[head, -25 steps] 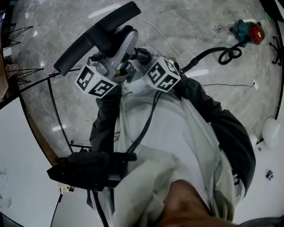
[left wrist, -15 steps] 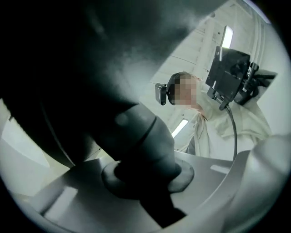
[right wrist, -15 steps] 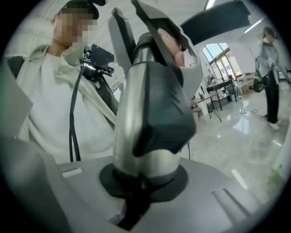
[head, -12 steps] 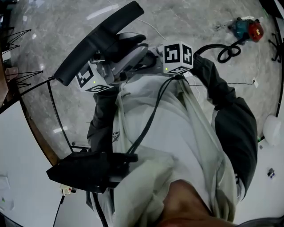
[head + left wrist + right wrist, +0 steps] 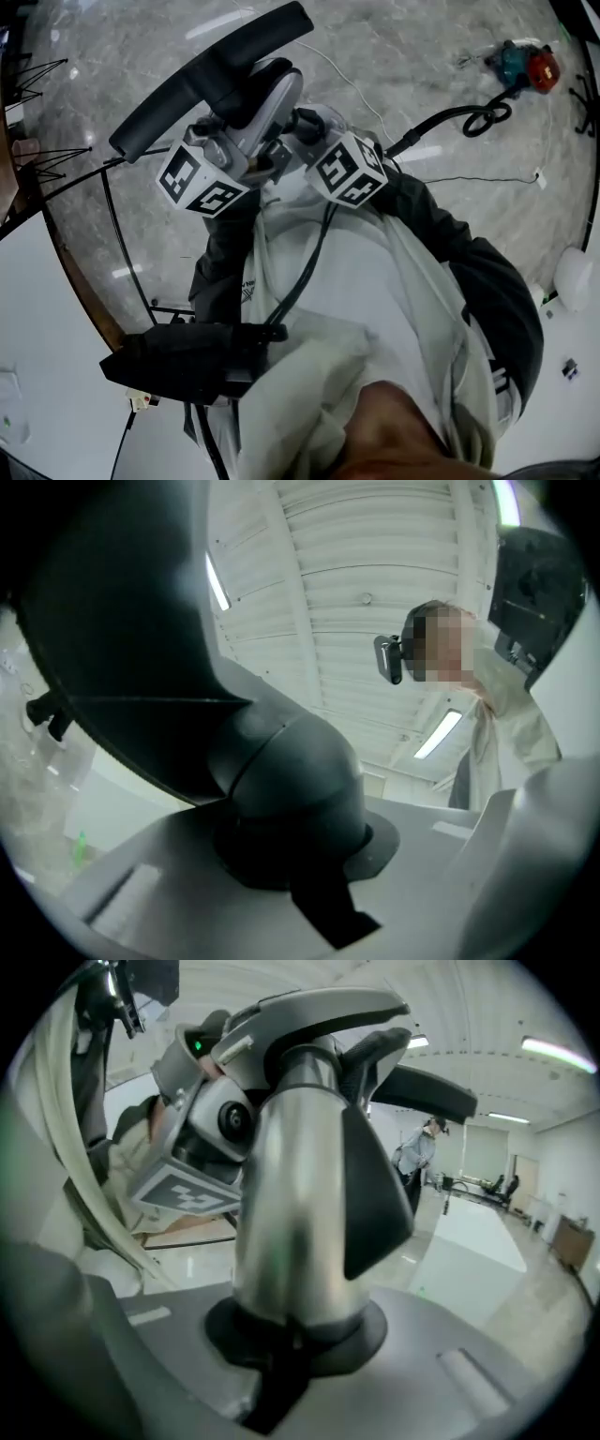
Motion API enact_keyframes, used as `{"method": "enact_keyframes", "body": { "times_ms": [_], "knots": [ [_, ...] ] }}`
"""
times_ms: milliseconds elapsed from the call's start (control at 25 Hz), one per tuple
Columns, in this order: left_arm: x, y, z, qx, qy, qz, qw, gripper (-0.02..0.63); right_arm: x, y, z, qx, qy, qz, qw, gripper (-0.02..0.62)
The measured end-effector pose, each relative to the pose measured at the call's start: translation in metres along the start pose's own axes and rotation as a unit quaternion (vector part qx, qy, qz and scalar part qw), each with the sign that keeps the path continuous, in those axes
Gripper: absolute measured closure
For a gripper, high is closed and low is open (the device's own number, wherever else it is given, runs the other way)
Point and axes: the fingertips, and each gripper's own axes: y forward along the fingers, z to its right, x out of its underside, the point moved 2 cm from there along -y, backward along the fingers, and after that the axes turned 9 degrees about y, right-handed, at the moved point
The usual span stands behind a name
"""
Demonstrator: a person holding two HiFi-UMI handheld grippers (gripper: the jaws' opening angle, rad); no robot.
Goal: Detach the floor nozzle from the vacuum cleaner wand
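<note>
While clamping both sides of the joint, holds the floor nozzle point(image 5: 206, 75) raised ahead of both claws
Pinches the nozzle's dark swivel neck in the left gripper point(image 5: 300, 855), the nearer to the bar, and the silver wand point(image 5: 291, 1176) in the right gripper point(image 5: 281, 1335), close beside each other, with the nozzle bar crosswise to the wand's long axis; likely needs a straight pull apart along that axis

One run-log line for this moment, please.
left gripper: shut on floor nozzle neck | right gripper: shut on wand | nozzle and wand: not visibly separated yet
</note>
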Motion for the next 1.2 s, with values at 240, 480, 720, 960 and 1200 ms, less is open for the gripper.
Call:
{"method": "enact_keyframes", "body": {
  "times_ms": [240,480,720,960,1200],
  "knots": [
    [-0.013,-0.003,0.061,0.200,0.019,0.074,0.9769,0.528,0.005,-0.044,-0.041,-0.344,-0.043,-0.019,0.938,0.552],
    [-0.011,0.004,0.065,0.256,-0.002,0.076,0.9637,0.526,0.006,-0.063,-0.051,-0.512,-0.019,-0.042,0.858,0.557],
    [-0.005,0.004,0.016,0.058,-0.002,0.010,0.9983,0.534,-0.001,-0.014,-0.020,-0.148,0.016,-0.008,0.989,0.557],
    [-0.001,-0.006,0.003,0.011,-0.013,0.006,0.9998,0.535,0.005,-0.002,-0.005,0.013,-0.002,-0.012,1.000,0.557],
    [-0.004,-0.009,0.060,0.194,0.020,0.067,0.9785,0.530,0.009,-0.032,-0.035,-0.262,-0.040,-0.003,0.964,0.554]
  ]
}}
